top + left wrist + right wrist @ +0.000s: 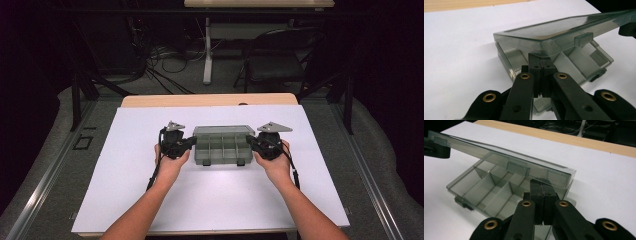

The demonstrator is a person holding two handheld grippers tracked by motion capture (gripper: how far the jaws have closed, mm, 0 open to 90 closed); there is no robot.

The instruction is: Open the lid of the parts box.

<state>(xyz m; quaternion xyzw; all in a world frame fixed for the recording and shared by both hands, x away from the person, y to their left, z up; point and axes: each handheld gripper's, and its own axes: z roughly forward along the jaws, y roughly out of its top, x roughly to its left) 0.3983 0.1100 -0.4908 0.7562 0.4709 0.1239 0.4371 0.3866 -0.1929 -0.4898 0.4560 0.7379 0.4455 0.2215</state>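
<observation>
Both grippers (192, 144) (248, 142) prop the lid (506, 161) above the box (222, 150).

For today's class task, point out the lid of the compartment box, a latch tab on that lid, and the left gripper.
lid (499, 160), right gripper view, on its raised front edge.
latch tab (583, 39), left gripper view, on the tab's face.
left gripper (189, 143), high view, at its jaw tips beside the box.

The left gripper (541, 65) is seen with its jaws pressed together under the raised lid (554, 32) of a smoky compartment box (576, 66), which rests on a white sheet (459, 57).
</observation>
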